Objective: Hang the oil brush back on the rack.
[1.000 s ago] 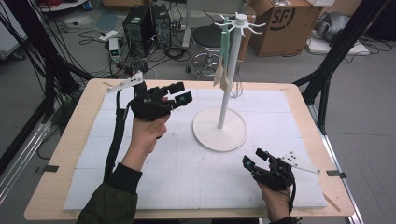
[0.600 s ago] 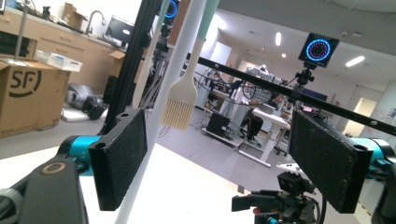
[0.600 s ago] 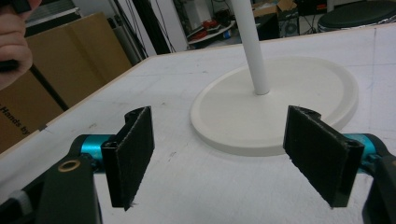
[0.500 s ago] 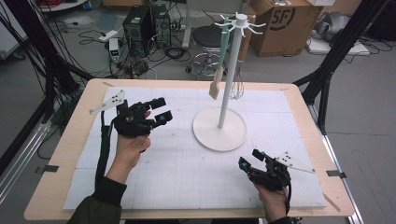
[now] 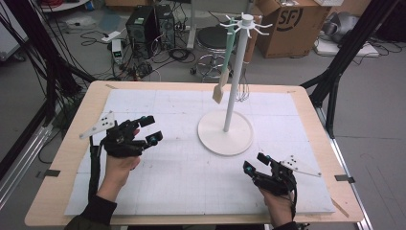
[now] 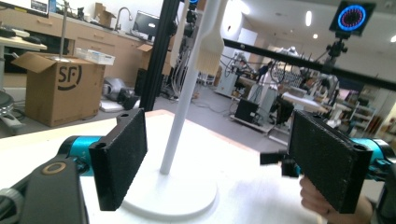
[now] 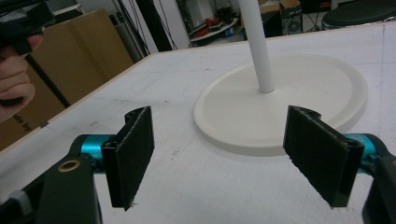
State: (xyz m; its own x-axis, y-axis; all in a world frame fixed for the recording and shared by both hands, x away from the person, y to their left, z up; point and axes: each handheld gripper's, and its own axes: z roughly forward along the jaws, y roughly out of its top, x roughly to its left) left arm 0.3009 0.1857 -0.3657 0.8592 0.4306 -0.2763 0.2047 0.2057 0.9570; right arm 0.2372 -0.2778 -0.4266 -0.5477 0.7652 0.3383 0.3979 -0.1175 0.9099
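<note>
Left tool (image 5: 149, 130), jaws wide apart and holding nothing, has slid toward eight o'clock, away from the tall white hanger stand (image 5: 225, 132); right tool (image 5: 255, 163) stays released too.

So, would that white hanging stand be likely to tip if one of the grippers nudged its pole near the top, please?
Probably somewhat: the stand is tall and thin, so a high push gets leverage. Its wide round base sits flat on the table mat, which should resist light nudges. The hanging spatula would likely swing.
</note>
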